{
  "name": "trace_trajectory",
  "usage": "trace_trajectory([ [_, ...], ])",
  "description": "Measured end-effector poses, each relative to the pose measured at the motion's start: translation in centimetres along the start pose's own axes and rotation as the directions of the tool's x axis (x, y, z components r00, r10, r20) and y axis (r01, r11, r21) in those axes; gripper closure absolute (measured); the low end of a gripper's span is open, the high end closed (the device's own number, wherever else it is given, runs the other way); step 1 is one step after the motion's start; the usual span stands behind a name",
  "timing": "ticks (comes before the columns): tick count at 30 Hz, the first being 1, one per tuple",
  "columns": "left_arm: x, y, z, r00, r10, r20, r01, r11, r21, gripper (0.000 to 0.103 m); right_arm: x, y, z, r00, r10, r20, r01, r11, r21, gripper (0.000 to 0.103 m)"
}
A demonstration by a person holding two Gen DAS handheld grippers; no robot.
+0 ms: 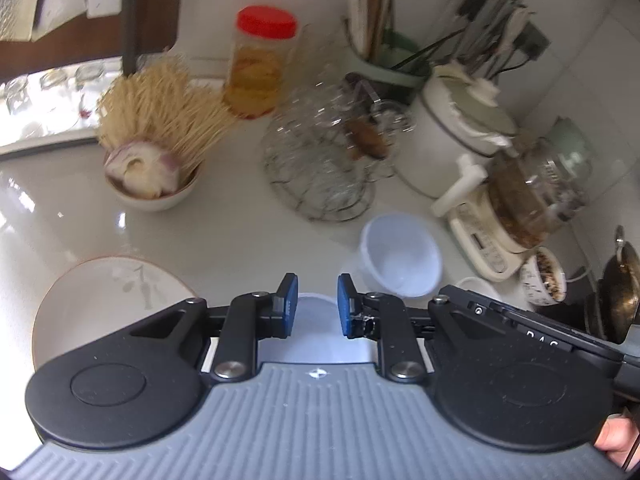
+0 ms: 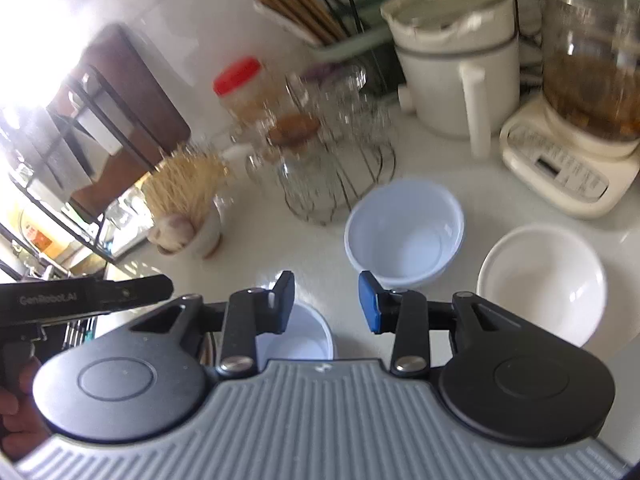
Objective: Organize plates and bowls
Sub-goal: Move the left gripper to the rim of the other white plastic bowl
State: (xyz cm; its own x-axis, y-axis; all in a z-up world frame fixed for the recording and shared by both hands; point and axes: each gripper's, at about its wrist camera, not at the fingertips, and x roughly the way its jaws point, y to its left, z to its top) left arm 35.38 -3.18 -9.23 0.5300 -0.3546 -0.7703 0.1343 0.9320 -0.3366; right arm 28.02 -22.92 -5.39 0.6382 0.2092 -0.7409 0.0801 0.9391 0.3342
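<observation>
Both grippers hang with pads parted and nothing between them, the left gripper (image 1: 318, 306) narrower than the right gripper (image 2: 326, 304). A small white bowl (image 2: 298, 338) sits mouth-up directly beneath them. Beyond, a pale blue bowl (image 2: 404, 236) and a white bowl (image 2: 542, 284) stand upright side by side; a flowered plate (image 1: 108, 292) lies flat at left.

Upright white bowls (image 2: 404, 236), floral plate (image 1: 108, 300)

Black left gripper (image 1: 318, 306), blue pads; ribbed grey body; silver screws
</observation>
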Motion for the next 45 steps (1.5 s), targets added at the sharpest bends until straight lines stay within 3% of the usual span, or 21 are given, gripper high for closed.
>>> trace_trajectory([
  [6,-2.6,-2.5,-0.3,0.997,-0.056,0.048,0.054,0.998,0.039,0.080,-3.3,1.3,0.1,0.994,-0.048,0.101,0.057,0.995,-0.082,0.064],
  [12,-4.0,-4.5,-1.0,0.995,-0.073,0.068,0.067,0.994,0.084,0.080,-5.6,1.2,-0.4,0.988,-0.061,0.141,0.072,0.995,-0.075,0.064],
  [27,0.1,-6.7,-3.3,0.988,-0.145,-0.061,0.152,0.980,0.129,0.080,-7.5,-2.4,-2.0,0.980,-0.163,0.116,0.164,0.987,0.005,0.065],
  [45,4.7,-9.9,-2.7,0.999,-0.021,-0.024,0.026,0.980,0.200,0.080,-5.4,-5.1,-1.3,0.975,-0.198,0.096,0.186,0.975,0.126,0.065],
])
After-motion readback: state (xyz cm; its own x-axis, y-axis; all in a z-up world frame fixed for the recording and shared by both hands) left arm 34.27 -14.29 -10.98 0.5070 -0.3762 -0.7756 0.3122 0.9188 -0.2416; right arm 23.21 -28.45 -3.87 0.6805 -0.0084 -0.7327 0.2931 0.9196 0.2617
